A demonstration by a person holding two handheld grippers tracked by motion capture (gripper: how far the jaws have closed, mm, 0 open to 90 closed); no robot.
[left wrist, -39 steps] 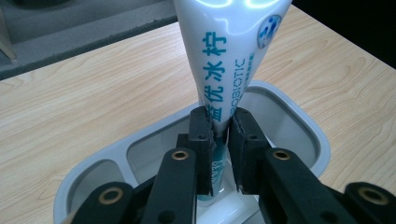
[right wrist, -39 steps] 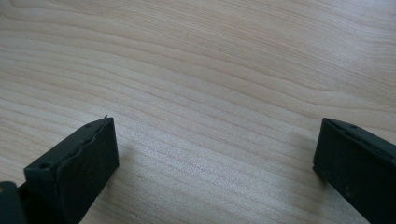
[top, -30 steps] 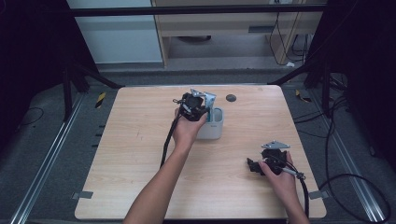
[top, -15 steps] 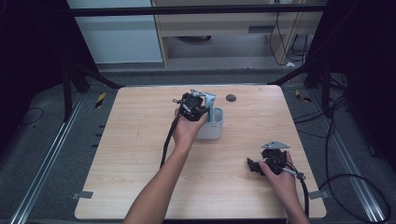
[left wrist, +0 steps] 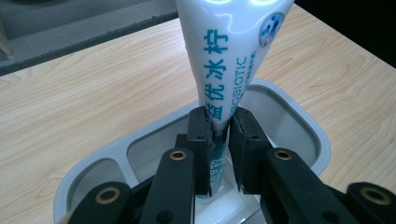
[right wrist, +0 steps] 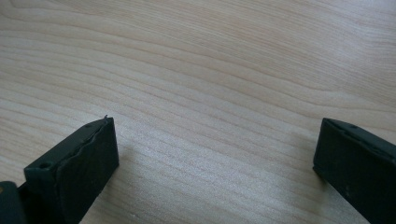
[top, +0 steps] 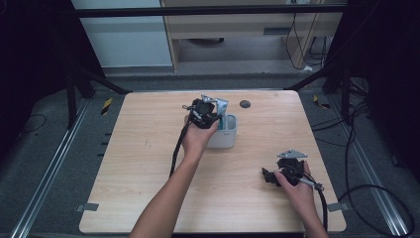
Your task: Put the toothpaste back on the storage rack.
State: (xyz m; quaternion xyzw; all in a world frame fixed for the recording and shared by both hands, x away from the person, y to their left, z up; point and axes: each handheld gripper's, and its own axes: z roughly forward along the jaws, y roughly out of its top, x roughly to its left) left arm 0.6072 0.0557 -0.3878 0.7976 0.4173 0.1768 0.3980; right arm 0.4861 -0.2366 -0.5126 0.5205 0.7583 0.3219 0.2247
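- White toothpaste tube [left wrist: 229, 60] with blue print, standing roughly upright in a white holder cup [left wrist: 299, 121], long axis running up out of the cup and widening toward the top of the left gripper view.
- Lower end down inside the cup's middle compartment; whether resting on the bottom or hanging just above it, cannot tell.
- Pinched near its narrow lower part by the left gripper [left wrist: 220, 144], jaws closed tight on both flat sides of the tube, 1 pad on each side.
- Seen from above: left gripper [top: 204, 113] over the cup [top: 224, 139], near the far middle of the wooden table [top: 133, 148], left hand [top: 197, 141] just behind it.
- Key relation: tube directly between the left jaws and straight over the cup opening, so the coming move likely runs along the tube's own axis, down to seat it or up to lift it clear.
- Right gripper [top: 277, 174] well apart at the near right of the table, jaws spread wide, nothing between them but bare wood [right wrist: 210, 93].
- Small dark round object [top: 244, 104] on the table beyond the cup, untouched.
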